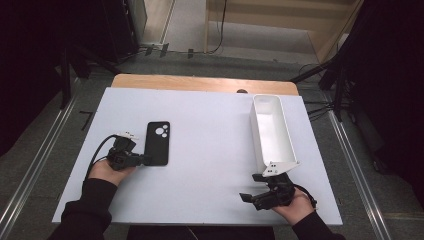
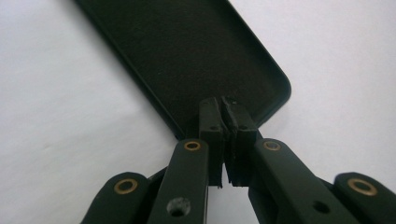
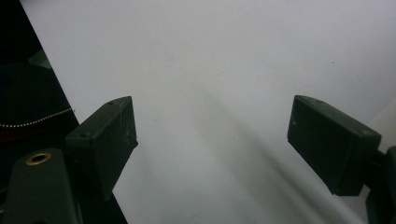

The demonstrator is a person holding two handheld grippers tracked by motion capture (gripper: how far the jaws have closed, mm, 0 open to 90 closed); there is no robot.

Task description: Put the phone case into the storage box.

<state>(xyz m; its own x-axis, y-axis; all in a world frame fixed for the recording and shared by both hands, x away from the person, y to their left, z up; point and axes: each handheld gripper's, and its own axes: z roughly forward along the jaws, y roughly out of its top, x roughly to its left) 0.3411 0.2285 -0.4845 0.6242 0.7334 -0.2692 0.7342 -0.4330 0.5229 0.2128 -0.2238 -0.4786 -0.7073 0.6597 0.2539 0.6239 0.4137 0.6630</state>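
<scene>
Black phone case (image 1: 158, 143) pinched, seemingly, by left gripper (image 2: 223, 116) (hand low) | right gripper (image 3: 212, 140) agape

On your table (image 1: 210, 165): phone case (image 1: 158, 143) left of centre, your left gripper (image 1: 141, 160) at its lower-left corner; bin (image 1: 272, 131) at right; your right gripper (image 1: 252, 189) below the bin, lower right.

The black rectangular phone case (image 2: 187, 56) looks matt and finely grainy inside. The white oblong plastic bin (image 1: 272, 132) looks smooth; the white tabletop (image 1: 210, 170) matt.
</scene>
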